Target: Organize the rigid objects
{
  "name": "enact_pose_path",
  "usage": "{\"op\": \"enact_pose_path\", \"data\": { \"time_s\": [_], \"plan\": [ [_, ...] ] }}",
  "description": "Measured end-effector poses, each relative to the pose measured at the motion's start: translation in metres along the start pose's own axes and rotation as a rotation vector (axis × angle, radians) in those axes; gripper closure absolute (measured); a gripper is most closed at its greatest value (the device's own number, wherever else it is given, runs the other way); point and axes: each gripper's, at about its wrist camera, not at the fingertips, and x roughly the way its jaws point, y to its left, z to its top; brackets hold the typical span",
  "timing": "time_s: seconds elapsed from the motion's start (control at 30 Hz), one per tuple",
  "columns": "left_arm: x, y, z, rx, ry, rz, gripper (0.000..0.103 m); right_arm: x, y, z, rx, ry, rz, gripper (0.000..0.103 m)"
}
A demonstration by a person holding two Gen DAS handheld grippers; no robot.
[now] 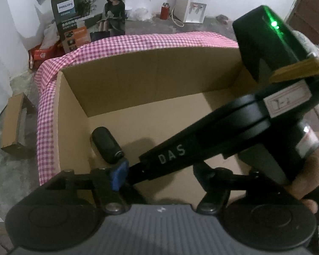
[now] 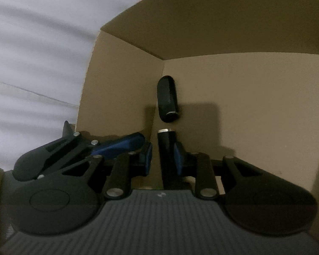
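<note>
The right tongs point(image 2: 162, 157) grip a black cylinder point(image 2: 167, 148) between blue pads, pointing down into the cardboard box point(image 1: 138, 80), presumably to set it inside. The left tongs point(image 1: 159, 176) are open and empty, just beside them. Just beyond both, a second black cylinder point(image 2: 167, 102) lies on the box floor. A pink checked cloth point(image 1: 138, 40) drapes the far rim.

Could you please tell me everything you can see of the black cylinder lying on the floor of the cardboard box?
The black cylinder looks matte and finely textured, with one rounded end and one flat end ringed in silvery metal. It lies on its side on the floor of the brown cardboard box, near a corner. Nothing but the box floor touches it.
</note>
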Motion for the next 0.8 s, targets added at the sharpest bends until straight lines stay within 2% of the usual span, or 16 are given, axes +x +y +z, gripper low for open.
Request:
{"op": "enact_pose_path", "data": {
  "time_s": [0.07,0.23,0.47,0.53,0.67,0.73,0.8],
  "plan": [
    [-0.007,-0.002,-0.001,0.005,-0.023,0.002,0.027,-0.004,0.002,-0.001,-0.002,-0.014,0.007,0.078],
    [-0.024,-0.011,-0.008,0.023,-0.087,-0.005,0.026,-0.040,-0.003,-0.025,-0.009,-0.091,0.024,0.076],
    [-0.076,-0.029,-0.027,0.047,-0.238,-0.037,0.021,-0.120,0.009,-0.070,-0.101,-0.289,0.026,0.069],
    [-0.096,-0.037,-0.037,0.060,-0.295,-0.042,0.017,-0.148,0.014,-0.094,-0.136,-0.363,0.032,0.058],
    [-0.127,-0.054,-0.062,0.108,-0.386,-0.043,0.015,-0.192,0.020,-0.151,-0.196,-0.507,0.036,0.043],
    [-0.137,-0.064,-0.077,0.140,-0.408,-0.040,0.015,-0.210,0.019,-0.184,-0.213,-0.565,0.021,0.026],
    [-0.142,-0.072,-0.091,0.167,-0.415,-0.047,0.014,-0.218,0.018,-0.215,-0.241,-0.609,-0.023,0.016]
  ]
}}
